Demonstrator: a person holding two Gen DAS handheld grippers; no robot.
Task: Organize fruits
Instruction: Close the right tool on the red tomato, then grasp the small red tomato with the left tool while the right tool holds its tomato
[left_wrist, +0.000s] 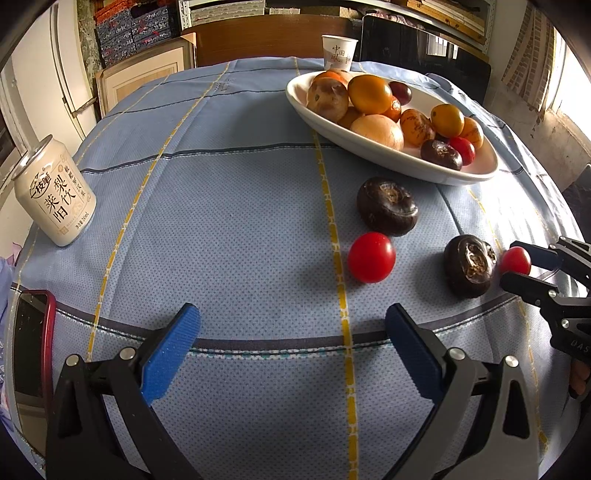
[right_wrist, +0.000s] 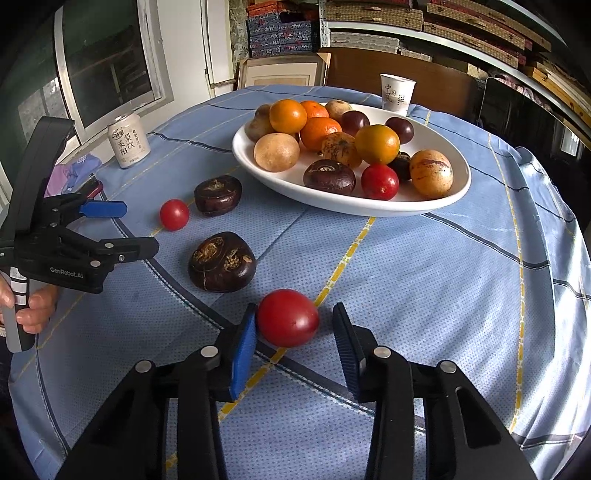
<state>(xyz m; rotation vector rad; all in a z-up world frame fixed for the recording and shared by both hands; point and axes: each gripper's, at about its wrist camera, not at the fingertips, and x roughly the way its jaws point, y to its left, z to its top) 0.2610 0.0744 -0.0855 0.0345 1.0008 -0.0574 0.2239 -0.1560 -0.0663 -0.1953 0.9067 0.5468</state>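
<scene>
- The task's thing at this moment is the near red tomato (right_wrist: 287, 317), lying on the blue checked table (right_wrist: 424, 280) on the near side of the white oval dish (right_wrist: 436, 201), well apart from its rim.
- The right hand-held gripper (right_wrist: 295, 347) straddles that tomato. Its blue left pad touches the skin, while a gap shows at the right pad — so the jaws are not clamped yet and nothing is lifted.
- Judging by this, the step in hand is the grasp on a loose tomato. The next move calls for closing the last gap gently, since the fruit is soft and round, then a lift and a carry up over the dish rim to a free spot among the fruit.
- Between this tomato and the dish lie a dark brown fruit (right_wrist: 222, 263), a second dark brown fruit (right_wrist: 218, 195) and a smaller red tomato (right_wrist: 174, 215), all still on the cloth.
- The dish already holds oranges, tan fruit, dark fruit and one red tomato.
- The left hand-held gripper (left_wrist: 291, 354) hangs released over bare cloth, well short of the dish and gripping nothing.
- Only the right wrist view shows the gap at the right pad and the fingers (right_wrist: 35, 314) on the left handle — the left wrist view sees that tomato merely as a sliver between the jaws at its edge.
- Only the left wrist view shows the left pads spread wide; both show the drink can (left_wrist: 55, 192) and the paper cup (left_wrist: 338, 51) behind the dish.
</scene>
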